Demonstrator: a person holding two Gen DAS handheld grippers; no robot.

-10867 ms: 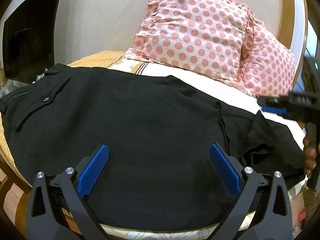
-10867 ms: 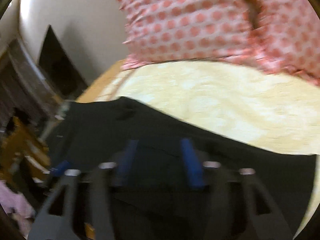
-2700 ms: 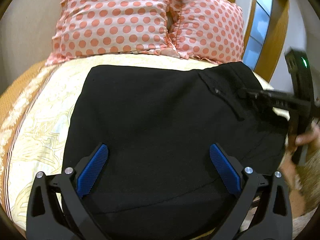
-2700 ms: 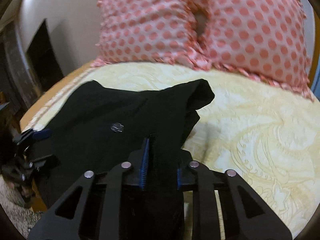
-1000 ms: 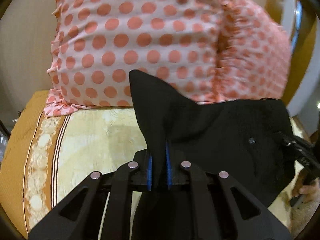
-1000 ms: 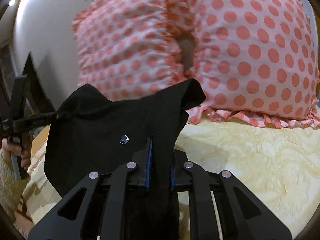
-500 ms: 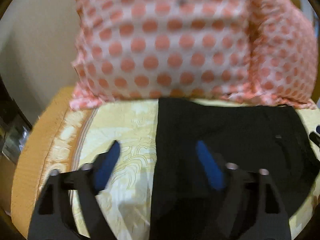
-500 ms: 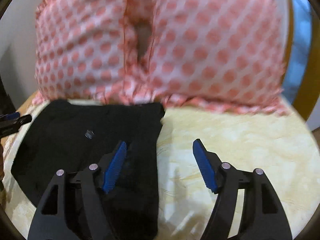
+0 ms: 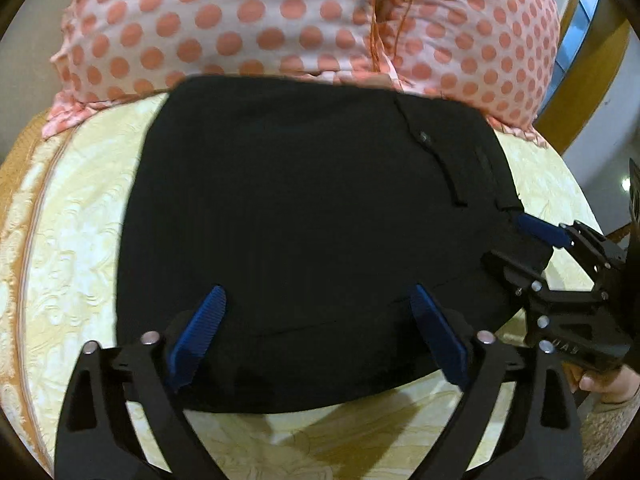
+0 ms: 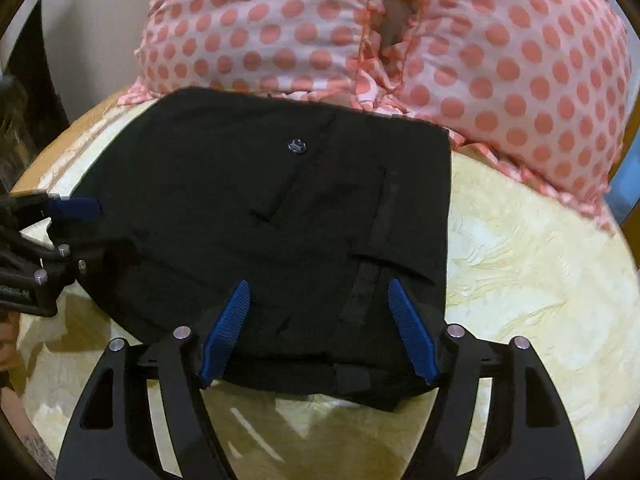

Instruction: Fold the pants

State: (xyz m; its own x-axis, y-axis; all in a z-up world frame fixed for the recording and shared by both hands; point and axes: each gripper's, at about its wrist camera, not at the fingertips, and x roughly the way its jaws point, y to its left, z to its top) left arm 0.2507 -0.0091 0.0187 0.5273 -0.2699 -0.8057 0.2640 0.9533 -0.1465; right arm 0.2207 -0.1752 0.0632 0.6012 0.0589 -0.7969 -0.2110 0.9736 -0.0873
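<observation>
Folded black pants [image 9: 304, 216] flat on bed [image 9: 72, 248], mid-frame; left tool [image 9: 316, 320] and right tool [image 10: 318, 312] both opening, gripping nothing.

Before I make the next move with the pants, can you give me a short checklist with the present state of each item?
1. Left gripper free of cloth: ok, jaws opening, nothing pinched.
2. Right gripper free of cloth: ok, jaws opening, nothing pinched.
3. Pants lying flat on the bed in one folded block: ok.
4. Far edge of the pants clear of the pillows: not ok, it reaches their frill.
5. Layers underneath lined up: cannot tell, hidden.
</observation>
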